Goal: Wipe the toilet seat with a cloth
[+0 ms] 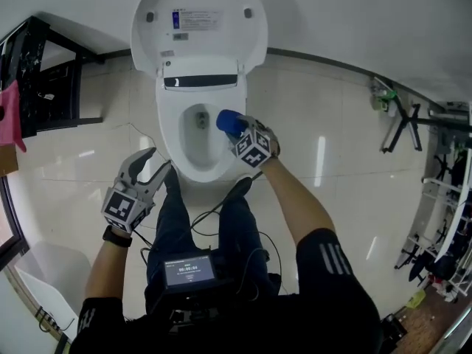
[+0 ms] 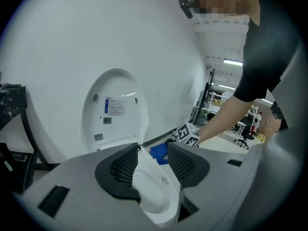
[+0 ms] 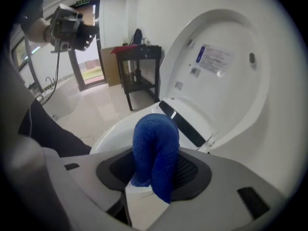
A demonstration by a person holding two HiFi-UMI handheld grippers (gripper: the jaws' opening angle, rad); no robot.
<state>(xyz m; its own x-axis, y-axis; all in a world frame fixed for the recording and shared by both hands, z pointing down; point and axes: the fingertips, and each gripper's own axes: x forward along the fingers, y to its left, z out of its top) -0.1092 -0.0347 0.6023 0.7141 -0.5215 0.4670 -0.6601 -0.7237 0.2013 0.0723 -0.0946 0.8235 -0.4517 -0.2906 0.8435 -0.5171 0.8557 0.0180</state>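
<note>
A shiny cream tiled floor (image 1: 332,168) is seen all around. A white oval toilet (image 1: 168,127) is set in the middle of it, against a white wall. Its big round white lid (image 1: 199,21) is tipped up, and a small sticker with blue print is stuck on the inside of the lid. The bowl is left wide open.

A black metal shelf (image 1: 44,80) is placed at the far left, well apart from the toilet. A small black box with a lit screen (image 1: 190,270) is worn on the person's front.

The left gripper (image 1: 161,158) is held low over the floor, just beside the front left of the toilet. Its two grey jaws are spread apart, and nothing is held between them. In the left gripper view (image 2: 153,148), only the toilet is seen past the gap.

The right gripper (image 1: 237,129) is held over the right side of the toilet rim. Its jaws are squeezed on a bright blue fuzzy cloth (image 1: 230,122). In the right gripper view (image 3: 154,170), the cloth (image 3: 154,148) is bunched into a hump that sticks up and out past the jaws. It cannot be told if the cloth is pressed onto the rim.
</note>
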